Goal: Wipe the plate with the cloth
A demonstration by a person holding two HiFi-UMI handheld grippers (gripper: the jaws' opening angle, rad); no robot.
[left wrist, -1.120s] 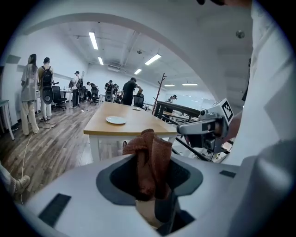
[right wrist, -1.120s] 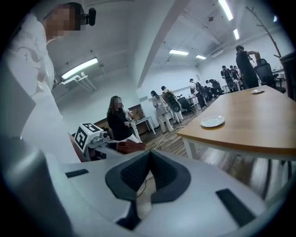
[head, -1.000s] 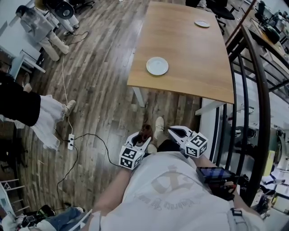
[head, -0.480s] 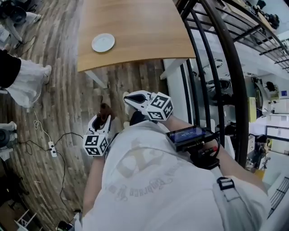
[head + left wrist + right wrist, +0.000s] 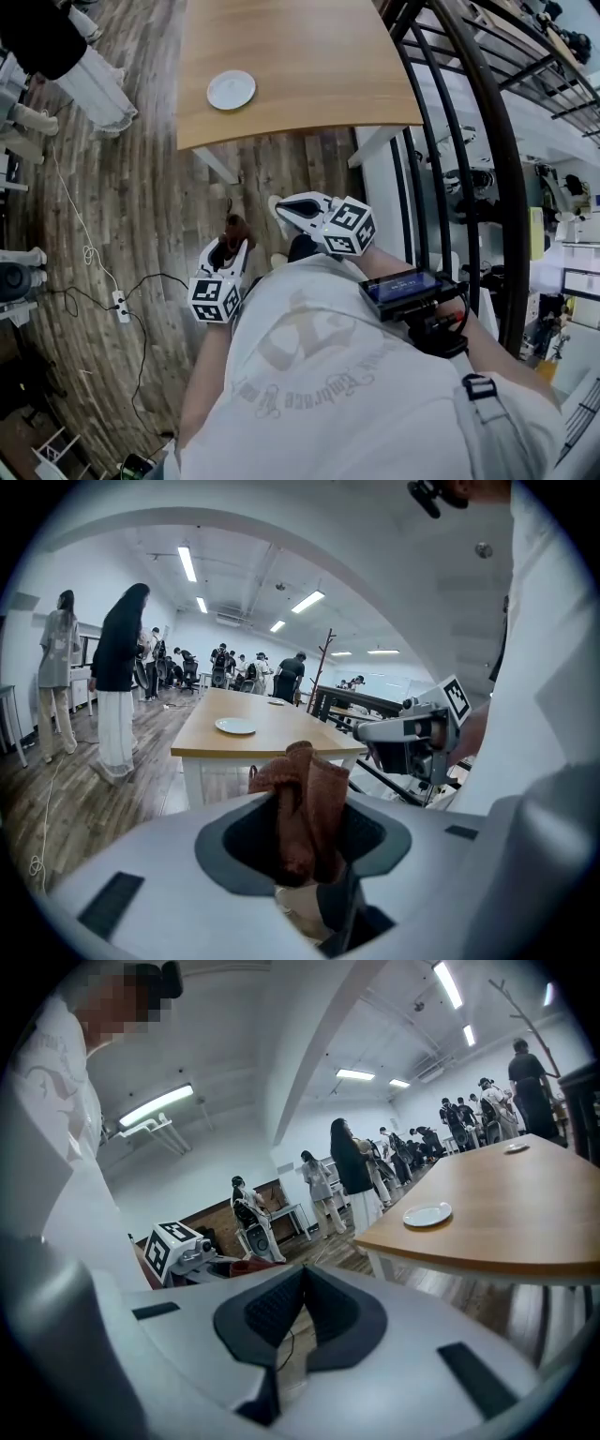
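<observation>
The left hand-held gripper clamped a rust-brown cloth, the right hand-held gripper sat closed, empty — the white plate lay well ahead on the desk.

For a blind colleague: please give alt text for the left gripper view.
The left gripper is shut on a brown cloth that sticks up between its jaws. Beyond it stands a wooden table with a white plate near the front edge; the right gripper shows at right, people at left.
</observation>
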